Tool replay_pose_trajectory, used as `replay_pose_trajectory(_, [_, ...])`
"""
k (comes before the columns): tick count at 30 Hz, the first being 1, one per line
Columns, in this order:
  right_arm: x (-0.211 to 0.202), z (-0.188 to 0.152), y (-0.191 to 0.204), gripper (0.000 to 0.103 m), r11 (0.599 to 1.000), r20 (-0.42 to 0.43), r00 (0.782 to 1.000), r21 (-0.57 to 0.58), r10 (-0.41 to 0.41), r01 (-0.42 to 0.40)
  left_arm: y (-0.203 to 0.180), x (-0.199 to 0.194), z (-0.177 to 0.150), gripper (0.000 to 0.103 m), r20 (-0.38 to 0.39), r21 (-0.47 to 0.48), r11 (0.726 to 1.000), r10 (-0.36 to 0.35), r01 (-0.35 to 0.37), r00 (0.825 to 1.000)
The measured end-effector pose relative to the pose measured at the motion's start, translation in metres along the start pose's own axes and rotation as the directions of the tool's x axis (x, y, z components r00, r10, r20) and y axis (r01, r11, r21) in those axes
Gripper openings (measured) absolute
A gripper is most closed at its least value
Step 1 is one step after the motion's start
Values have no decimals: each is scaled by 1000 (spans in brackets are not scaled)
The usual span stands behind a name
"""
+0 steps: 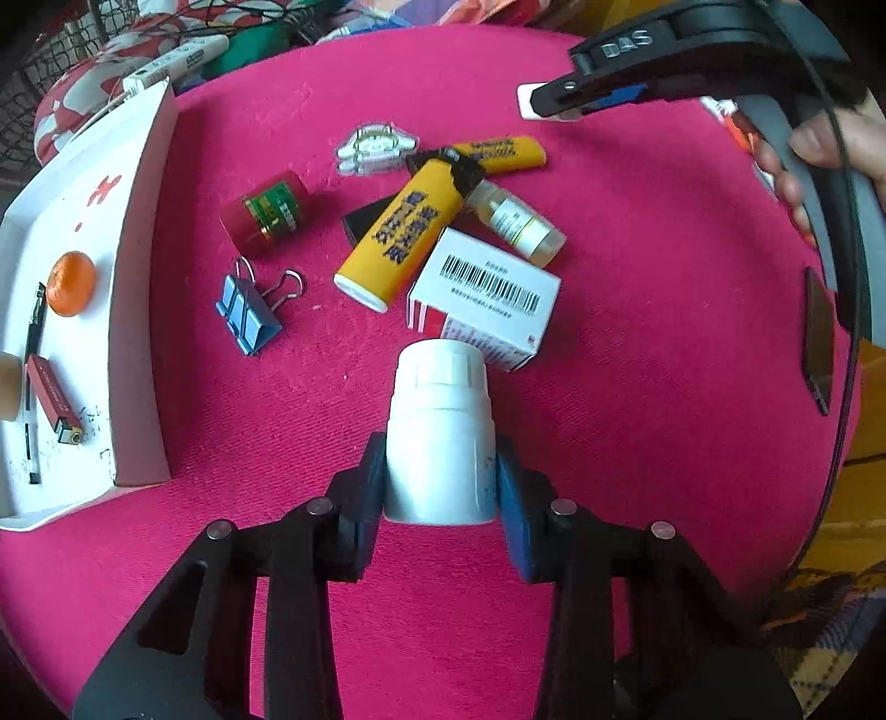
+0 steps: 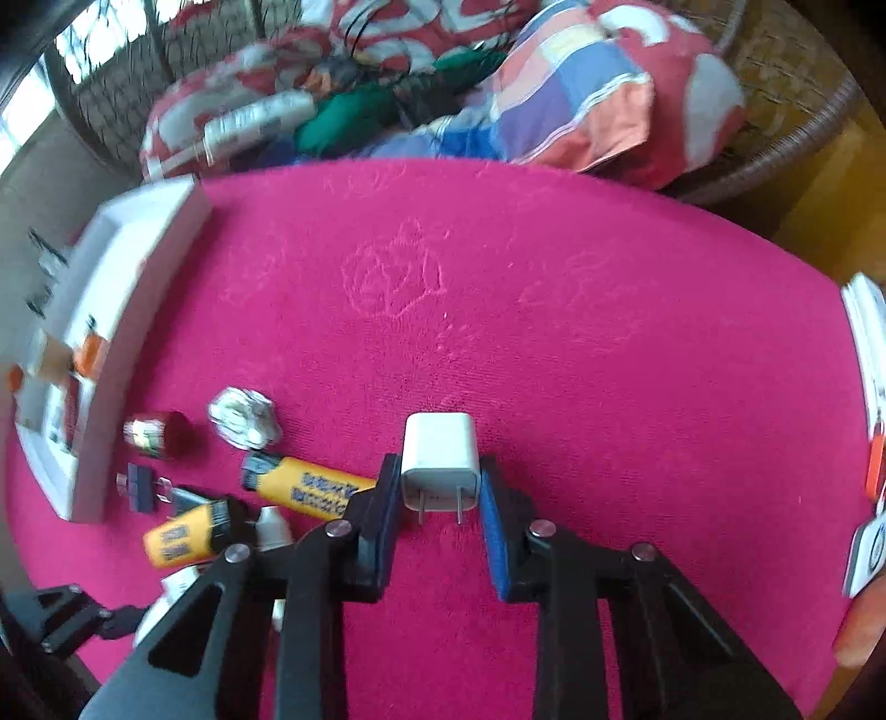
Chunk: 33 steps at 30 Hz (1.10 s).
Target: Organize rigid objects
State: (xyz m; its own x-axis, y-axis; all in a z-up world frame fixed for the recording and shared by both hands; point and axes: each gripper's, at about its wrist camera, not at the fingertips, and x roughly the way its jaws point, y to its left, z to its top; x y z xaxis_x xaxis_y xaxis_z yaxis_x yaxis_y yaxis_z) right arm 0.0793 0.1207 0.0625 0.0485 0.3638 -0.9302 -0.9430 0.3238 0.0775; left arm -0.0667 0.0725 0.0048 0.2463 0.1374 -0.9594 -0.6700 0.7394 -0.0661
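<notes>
Both my grippers pinch something, left gripper point(image 1: 440, 482) a white bottle point(image 1: 440, 426), right gripper point(image 2: 440, 493) a white charger point(image 2: 440, 462), while lighters point(image 1: 401, 243) wait outside the white tray point(image 1: 138, 310) at the red cloth's point(image 1: 637, 332) left edge.

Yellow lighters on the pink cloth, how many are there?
2. One yellow lighter lies beside the barcode box; the other yellow lighter lies behind it, their black heads meeting. None seems hidden.

raised letters "das" on the black gripper arm point(image 1: 626, 47) at top right. barcode printed on the white box point(image 1: 487, 293), digits too small. yellow lighter point(image 1: 401, 241) carries dark characters, unreadable. red cross sign on white tray point(image 1: 105, 188).
</notes>
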Motion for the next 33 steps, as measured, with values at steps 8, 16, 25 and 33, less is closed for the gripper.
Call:
replay_pose_trajectory(8, [-74,-17,-12,26,986,176,978,105,108,-128,8,-45,0,36,111,-53,996,-62,69,992])
replay_pose_trajectory(16, [-144,-20,10,26,956,357,908,111,217,-272,19,-114,17,36,290,-56,996,-50,69,956])
replay_pose_trajectory(25, [-233,-13,36,26,941,554,786,13,274,-338,58,-211,35,36,512,-114,993,37,26,858])
replay_pose_trajectory(33, [-270,-11,52,26,934,637,714,-27,292,-358,85,-265,30,36,632,-149,987,137,-53,763])
